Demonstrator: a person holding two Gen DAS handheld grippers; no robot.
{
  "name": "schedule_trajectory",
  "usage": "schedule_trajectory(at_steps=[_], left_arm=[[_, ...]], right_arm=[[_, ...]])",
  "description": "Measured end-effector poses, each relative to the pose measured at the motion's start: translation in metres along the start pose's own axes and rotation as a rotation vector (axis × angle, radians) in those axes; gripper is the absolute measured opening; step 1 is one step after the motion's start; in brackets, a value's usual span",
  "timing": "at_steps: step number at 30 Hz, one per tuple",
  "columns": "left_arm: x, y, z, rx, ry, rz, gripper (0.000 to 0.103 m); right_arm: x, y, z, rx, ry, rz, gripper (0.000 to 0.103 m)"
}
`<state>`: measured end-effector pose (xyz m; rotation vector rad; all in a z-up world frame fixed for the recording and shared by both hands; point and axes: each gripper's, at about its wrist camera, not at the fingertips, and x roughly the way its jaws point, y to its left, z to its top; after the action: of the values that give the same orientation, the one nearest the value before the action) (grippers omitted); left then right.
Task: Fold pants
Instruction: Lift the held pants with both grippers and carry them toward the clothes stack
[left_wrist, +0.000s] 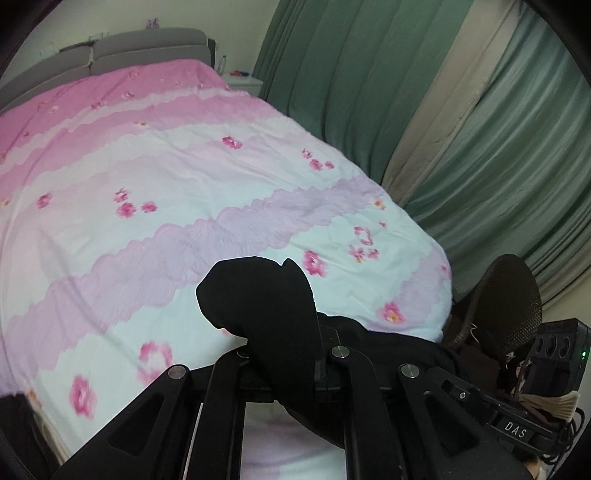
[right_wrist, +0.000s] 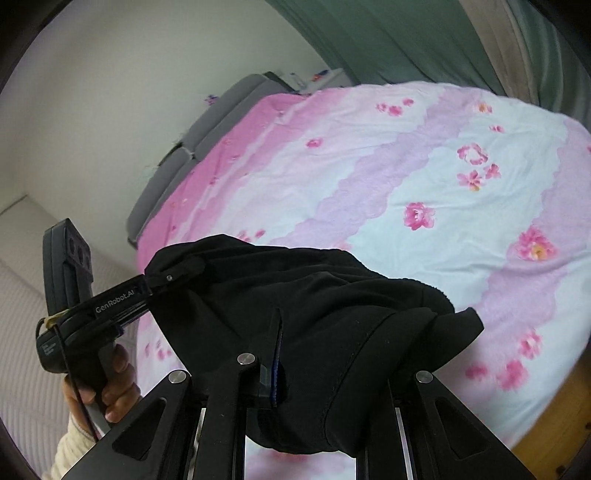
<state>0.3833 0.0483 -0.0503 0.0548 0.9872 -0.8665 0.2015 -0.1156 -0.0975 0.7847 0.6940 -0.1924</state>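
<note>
Pants (right_wrist: 332, 325), black, hang bunched between both grippers, lifted above the bed (right_wrist: 461, 206).

Left gripper (left_wrist: 284, 354): fingers mostly hidden under cloth; a wad of fabric stands up between them, so it reads as clamped on the pants. In the right wrist view it bites the cloth's far-left corner.

Right gripper (right_wrist: 314, 373): fabric draped over both fingers; jaw gap hidden, so I cannot tell whether it is pinching or only carrying.

Step in hand (judgement): spreading the garment before laying it down. To do it well: draw the grippers apart until the slack goes, keep them level, lower onto the bed without twisting.

Room: floral quilt is bare and wide ahead. Bed's edge lies close on the near side, curtain (left_wrist: 424, 110) beyond the far side, dark mesh chair (left_wrist: 513, 299) near the corner; keep trailing cloth off it.
</note>
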Motion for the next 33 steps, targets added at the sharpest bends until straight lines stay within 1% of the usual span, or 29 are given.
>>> schedule_trajectory(at_steps=[2,3,5,7,11,14,20,23,26,29,30,33], left_arm=[[-0.033,-0.009,-0.02,0.012,-0.024,0.01,0.011],[-0.043,-0.012,-0.027,0.014,-0.035,0.01,0.011],[-0.075,-0.019,-0.049,0.005,-0.065,0.009,0.011],[-0.099,-0.022,-0.067,-0.003,-0.084,0.003,0.011],[-0.146,-0.027,-0.106,-0.006,-0.108,0.003,0.011],[-0.175,-0.021,-0.13,-0.038,-0.111,0.003,0.011],[-0.239,0.009,-0.179,-0.135,-0.127,0.019,0.011],[-0.269,0.028,-0.197,-0.176,-0.148,0.036,0.011],[-0.295,0.049,-0.206,-0.214,-0.171,0.039,0.011],[-0.328,0.08,-0.214,-0.243,-0.2,0.037,0.011],[-0.334,0.087,-0.215,-0.246,-0.203,0.035,0.011],[-0.36,0.124,-0.219,-0.242,-0.214,0.028,0.011]], right_arm=[[-0.02,0.011,-0.012,-0.029,-0.005,0.01,0.017],[-0.03,0.016,-0.019,-0.045,-0.011,0.015,0.017],[-0.051,0.028,-0.036,-0.081,-0.019,0.026,0.017],[-0.073,0.039,-0.056,-0.095,-0.024,0.044,0.017],[-0.109,0.058,-0.094,-0.123,-0.037,0.054,0.017],[-0.131,0.077,-0.122,-0.157,-0.036,0.055,0.017],[-0.155,0.117,-0.166,-0.197,0.007,0.09,0.017],[-0.16,0.14,-0.185,-0.23,0.028,0.121,0.017],[-0.159,0.165,-0.203,-0.265,0.052,0.151,0.017],[-0.156,0.195,-0.218,-0.305,0.069,0.18,0.017],[-0.154,0.206,-0.222,-0.318,0.069,0.188,0.017],[-0.147,0.238,-0.235,-0.34,0.065,0.209,0.017]])
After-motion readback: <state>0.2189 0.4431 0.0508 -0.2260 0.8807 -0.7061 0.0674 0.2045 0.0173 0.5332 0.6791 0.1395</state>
